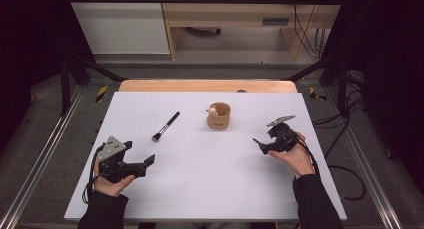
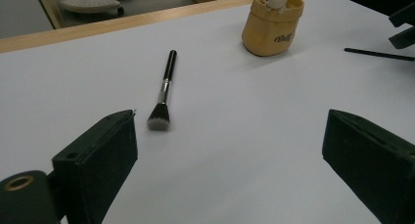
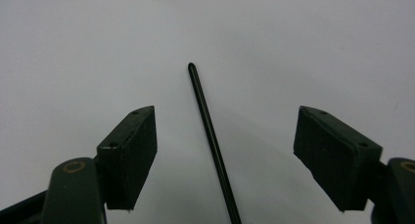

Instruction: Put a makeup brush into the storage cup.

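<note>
A thin black stick [image 3: 211, 136] lies on the white table top [image 1: 210, 189], and my right gripper [image 3: 225, 109] straddles it, open, with neither pad touching it. In the high view this right gripper [image 1: 262, 139] is low at the table's right. The stick [image 2: 379, 54] also shows far right in the left gripper view. A makeup brush [image 1: 166, 126] with a black handle lies left of centre, bristles toward me. A tan pouch [image 1: 219, 116] with a small toy figure in it stands behind the middle. My left gripper [image 1: 140, 153] rests open at the near left, pointing at the brush [image 2: 164, 89].
A wooden table edge [image 1: 207, 85] runs along the back of the white top. Black frame posts stand at both sides, and cables [image 1: 345, 139] trail on the floor at the right. Bare white surface lies between the two grippers.
</note>
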### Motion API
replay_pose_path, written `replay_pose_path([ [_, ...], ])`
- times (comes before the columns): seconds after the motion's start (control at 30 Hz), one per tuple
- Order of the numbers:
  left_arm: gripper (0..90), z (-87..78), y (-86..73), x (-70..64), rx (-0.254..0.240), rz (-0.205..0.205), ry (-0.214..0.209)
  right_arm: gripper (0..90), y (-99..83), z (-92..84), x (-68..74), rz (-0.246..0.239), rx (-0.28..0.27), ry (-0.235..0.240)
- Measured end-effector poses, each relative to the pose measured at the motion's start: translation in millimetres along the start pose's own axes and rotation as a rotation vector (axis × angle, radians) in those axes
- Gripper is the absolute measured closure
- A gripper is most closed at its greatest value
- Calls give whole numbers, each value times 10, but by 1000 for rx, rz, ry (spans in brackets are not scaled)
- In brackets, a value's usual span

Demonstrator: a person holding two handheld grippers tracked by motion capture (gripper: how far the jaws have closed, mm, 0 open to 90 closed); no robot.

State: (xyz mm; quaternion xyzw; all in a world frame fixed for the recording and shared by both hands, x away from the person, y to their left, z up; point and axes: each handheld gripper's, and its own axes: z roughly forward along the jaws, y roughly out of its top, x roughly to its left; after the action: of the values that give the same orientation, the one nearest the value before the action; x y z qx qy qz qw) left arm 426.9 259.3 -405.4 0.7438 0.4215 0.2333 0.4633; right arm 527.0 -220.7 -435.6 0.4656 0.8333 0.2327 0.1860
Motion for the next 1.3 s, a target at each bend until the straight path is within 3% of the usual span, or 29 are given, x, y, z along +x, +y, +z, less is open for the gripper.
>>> replay_pose_path([
  [0.13, 57, -7, 2, -3, -1, 1, 0, 300, -5, 73, -21, -13, 37, -11],
  [0.4, 58, 4, -3, -7, 6, 5, -2, 438, -1, 152, -50, -33, 126, 33],
  [0.67, 60, 8, -6, -8, 9, 8, -4, 558, -9, 202, -81, -56, 177, 48],
  [1.0, 63, 23, -13, -11, 19, 15, -8, 712, -3, 197, -126, -31, 200, 110],
  [1.3, 66, 34, -19, -12, 20, 15, -9, 802, 18, 207, -134, -22, 218, 125],
])
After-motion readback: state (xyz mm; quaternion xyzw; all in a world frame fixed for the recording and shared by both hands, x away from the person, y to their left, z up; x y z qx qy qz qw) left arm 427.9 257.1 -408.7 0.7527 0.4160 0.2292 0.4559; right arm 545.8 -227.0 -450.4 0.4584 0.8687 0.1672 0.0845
